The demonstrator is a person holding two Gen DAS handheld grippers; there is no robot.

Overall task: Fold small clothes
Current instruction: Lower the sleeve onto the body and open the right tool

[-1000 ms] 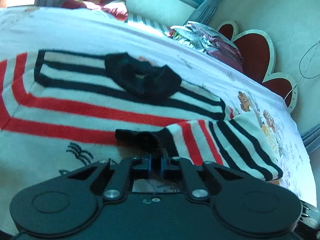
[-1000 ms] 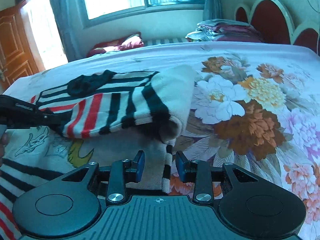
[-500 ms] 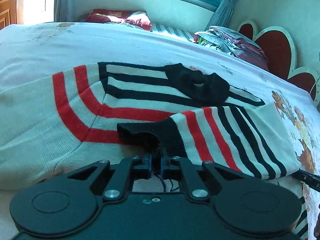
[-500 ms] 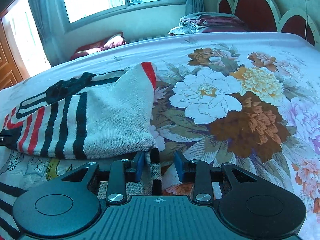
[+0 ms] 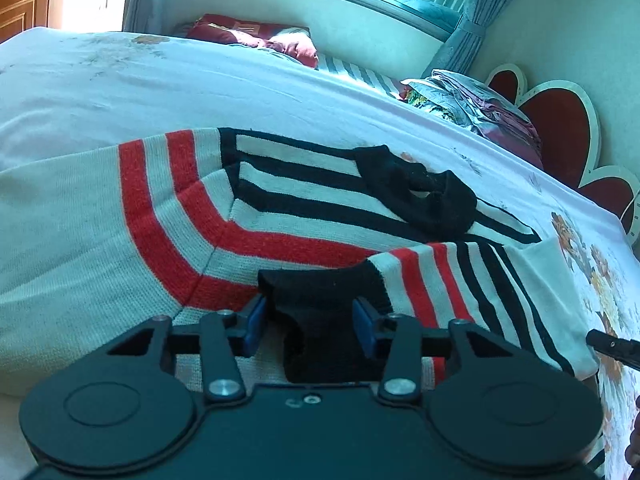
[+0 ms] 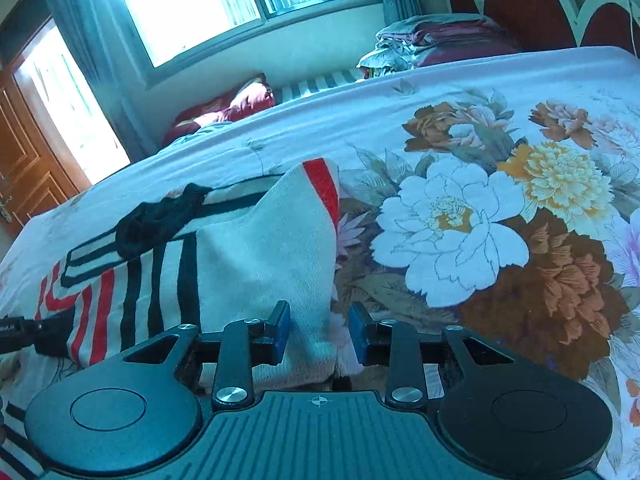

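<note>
Sleeve laid across a striped sweater (image 5: pixel 304 216) on the bed (image 5: pixel 160 80), grips loosening.

Left gripper (image 5: pixel 310 322) jaws are opening around the black cuff (image 5: pixel 320 300), which could spring back; right gripper (image 6: pixel 318 332) jaws stand apart astride the folded edge (image 6: pixel 316 344), which may snag.

A wide bed (image 6: pixel 500 80) with a floral sheet fills the room. Behind it, a bright window (image 6: pixel 192 4) with teal curtains (image 5: pixel 468 20) lets in daylight. A red scalloped headboard (image 6: pixel 532 0) stands right of the window, a wooden door (image 6: pixel 24 152) to its left.
</note>
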